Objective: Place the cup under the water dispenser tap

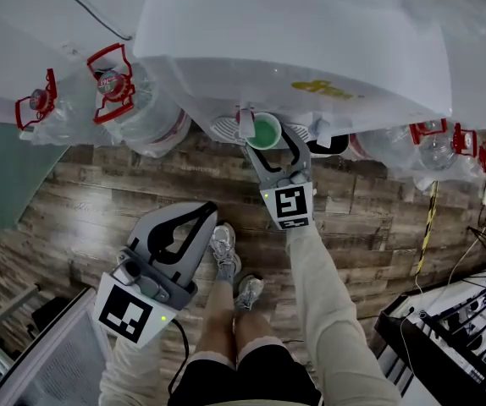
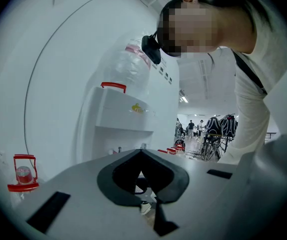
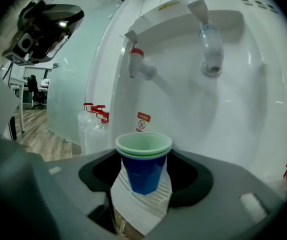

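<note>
Right tongs (image 1: 270, 140) clamped on cup (image 3: 143, 166) | cup over drip grille (image 3: 137, 205), beneath red tap (image 3: 139, 64) | left tongs (image 1: 207, 211) closed, empty, held low | advice: centre rim under spout, seat base flat, then release

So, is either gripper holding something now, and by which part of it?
The right gripper holds the blue cup by its sides, below the rim. The left gripper holds nothing.
</note>
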Action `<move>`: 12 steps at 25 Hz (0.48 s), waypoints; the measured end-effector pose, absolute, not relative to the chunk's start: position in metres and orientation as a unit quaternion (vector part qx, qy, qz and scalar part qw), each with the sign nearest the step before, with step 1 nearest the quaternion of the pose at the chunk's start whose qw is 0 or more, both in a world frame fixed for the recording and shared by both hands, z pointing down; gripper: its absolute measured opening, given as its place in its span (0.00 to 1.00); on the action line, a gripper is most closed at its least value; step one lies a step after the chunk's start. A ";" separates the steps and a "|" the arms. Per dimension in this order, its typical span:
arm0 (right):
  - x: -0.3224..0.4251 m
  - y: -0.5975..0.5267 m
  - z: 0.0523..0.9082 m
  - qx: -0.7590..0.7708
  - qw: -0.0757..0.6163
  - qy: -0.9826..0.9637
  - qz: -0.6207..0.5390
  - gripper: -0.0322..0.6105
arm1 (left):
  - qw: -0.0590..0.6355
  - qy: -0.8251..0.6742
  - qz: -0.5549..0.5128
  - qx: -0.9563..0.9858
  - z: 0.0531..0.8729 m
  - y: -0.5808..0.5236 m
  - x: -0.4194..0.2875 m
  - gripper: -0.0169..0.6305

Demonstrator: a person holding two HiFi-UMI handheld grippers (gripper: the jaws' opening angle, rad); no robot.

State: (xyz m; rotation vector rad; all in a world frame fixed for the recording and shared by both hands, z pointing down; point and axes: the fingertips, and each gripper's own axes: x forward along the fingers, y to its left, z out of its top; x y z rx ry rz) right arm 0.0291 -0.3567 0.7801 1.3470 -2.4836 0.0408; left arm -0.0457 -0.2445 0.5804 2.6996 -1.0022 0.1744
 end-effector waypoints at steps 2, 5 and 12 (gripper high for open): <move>0.037 -0.355 0.784 0.477 0.162 -0.864 0.022 0.51 | 0.129 -0.344 0.059 0.928 0.580 -0.245 -0.045 0.04; 0.050 -0.352 0.789 0.489 0.164 -0.856 0.037 0.51 | 0.129 -0.341 0.058 0.929 0.579 -0.244 -0.041 0.04; 0.068 -0.355 0.793 0.520 0.163 -0.835 0.075 0.50 | 0.131 -0.338 0.060 0.930 0.580 -0.241 -0.039 0.04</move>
